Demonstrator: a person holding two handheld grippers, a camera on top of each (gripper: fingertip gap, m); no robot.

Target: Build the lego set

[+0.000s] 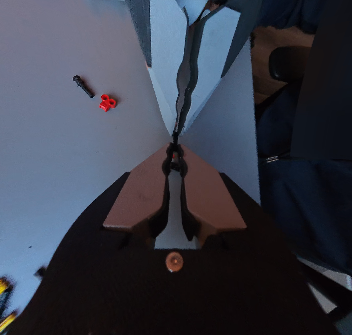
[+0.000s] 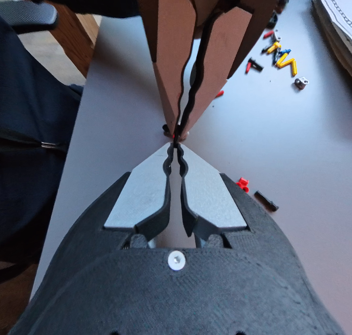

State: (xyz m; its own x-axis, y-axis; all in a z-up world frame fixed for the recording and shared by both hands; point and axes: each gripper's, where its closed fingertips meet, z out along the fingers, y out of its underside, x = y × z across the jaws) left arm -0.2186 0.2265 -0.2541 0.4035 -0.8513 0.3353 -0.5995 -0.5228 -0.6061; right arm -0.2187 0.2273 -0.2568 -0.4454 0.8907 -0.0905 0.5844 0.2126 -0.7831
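My left gripper (image 1: 175, 147), with brown fingers, and my right gripper (image 2: 175, 144), with silver fingers, meet tip to tip above the grey table (image 1: 57, 163). A thin black pin (image 1: 175, 139) runs between the two sets of tips, and both grippers are shut on it. In the left wrist view the right gripper (image 1: 176, 132) comes down from the top. In the right wrist view the left gripper (image 2: 177, 135) comes down from the top and the pin (image 2: 175, 141) shows. A small part with black, red and pale bits (image 1: 174, 160) sits between the left pads; it also shows by the left tips (image 2: 165, 128).
A red connector (image 1: 107, 102) and a black pin (image 1: 83, 86) lie loose on the table, also in the right wrist view (image 2: 242, 184) (image 2: 266, 201). Several yellow, blue, red and black pieces (image 2: 282, 58), a grey connector (image 2: 301, 82) and a paper booklet (image 2: 335, 20) lie far right. A person in dark clothing sits at the table edge. My two grippers' fingertips are within a few centimetres of each other. The red connector (image 1: 107, 102) is about equally far from each gripper, around 8 centimeters.
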